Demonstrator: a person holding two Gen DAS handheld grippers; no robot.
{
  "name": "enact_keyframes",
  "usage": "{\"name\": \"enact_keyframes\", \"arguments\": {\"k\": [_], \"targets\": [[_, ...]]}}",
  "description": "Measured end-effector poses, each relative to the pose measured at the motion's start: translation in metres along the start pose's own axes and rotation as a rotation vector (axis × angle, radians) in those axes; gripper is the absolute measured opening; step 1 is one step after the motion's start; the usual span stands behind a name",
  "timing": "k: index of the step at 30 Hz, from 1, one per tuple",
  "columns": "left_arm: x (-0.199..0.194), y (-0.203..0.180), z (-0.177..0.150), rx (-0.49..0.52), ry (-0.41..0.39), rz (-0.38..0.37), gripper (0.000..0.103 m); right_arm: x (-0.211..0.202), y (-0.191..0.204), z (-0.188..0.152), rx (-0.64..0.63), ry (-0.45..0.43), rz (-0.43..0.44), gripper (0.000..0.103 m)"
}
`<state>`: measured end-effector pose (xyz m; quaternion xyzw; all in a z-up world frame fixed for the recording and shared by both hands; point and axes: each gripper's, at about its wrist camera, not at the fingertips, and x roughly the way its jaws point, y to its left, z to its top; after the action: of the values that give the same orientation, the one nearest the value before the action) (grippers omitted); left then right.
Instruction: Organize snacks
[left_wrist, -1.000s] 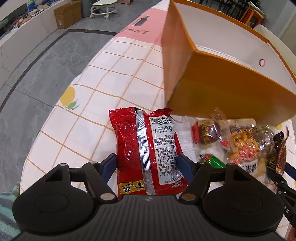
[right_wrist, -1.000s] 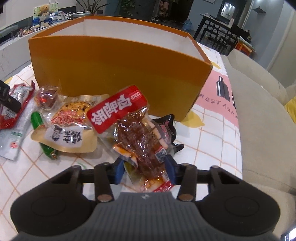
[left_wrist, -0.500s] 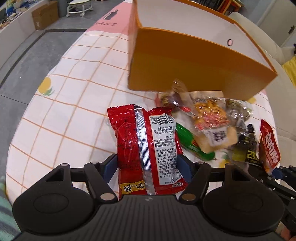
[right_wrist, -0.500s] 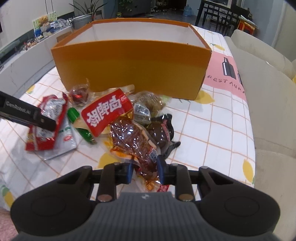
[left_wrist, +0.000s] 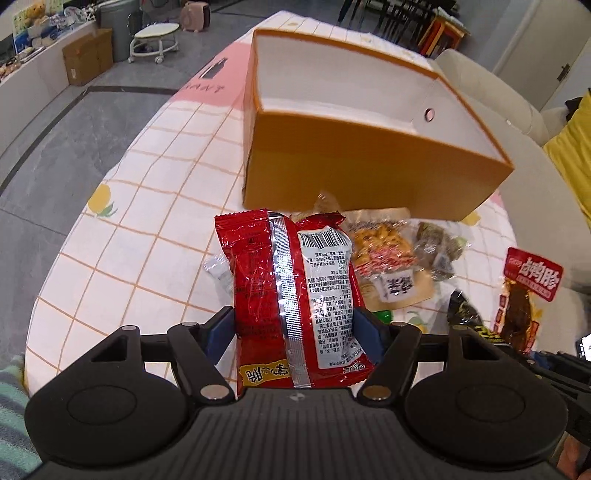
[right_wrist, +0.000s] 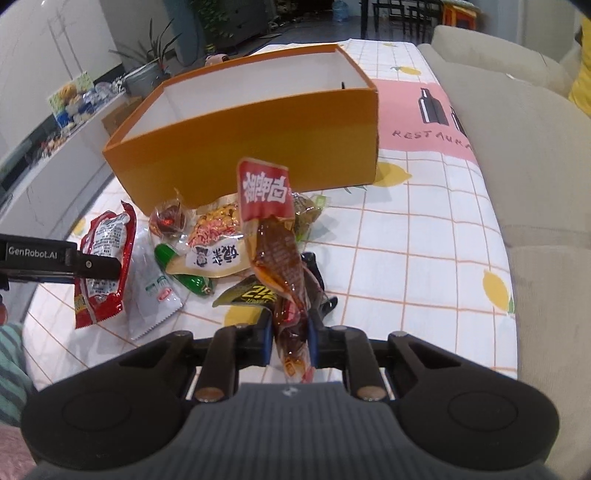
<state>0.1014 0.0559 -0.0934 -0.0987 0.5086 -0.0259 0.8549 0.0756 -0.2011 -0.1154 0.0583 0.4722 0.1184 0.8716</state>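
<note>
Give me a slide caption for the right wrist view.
Right tool lifts a red-labelled meat snack pack toward the empty orange box.

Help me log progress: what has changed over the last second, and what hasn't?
Both grippers rose with their packs: the left gripper lifted the red bag off the table, and the right gripper raised the clear meat pack, which now hangs upright clear of the pile. Nothing was taken or released. The orange box and the other snacks on the tablecloth stayed put; the box looks empty.
</note>
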Motion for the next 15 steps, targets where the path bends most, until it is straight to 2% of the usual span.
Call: {"name": "enact_keyframes", "arguments": {"k": [10,15], "targets": [[-0.028,-0.024,0.004,0.070,-0.086,-0.077,0.079,-0.017,-0.006,0.003,0.103,-0.014,0.074,0.015],[-0.032,-0.031,0.002,0.097,-0.097,-0.108,0.079,-0.025,-0.009,0.005,0.159,-0.029,0.137,0.015]]}}
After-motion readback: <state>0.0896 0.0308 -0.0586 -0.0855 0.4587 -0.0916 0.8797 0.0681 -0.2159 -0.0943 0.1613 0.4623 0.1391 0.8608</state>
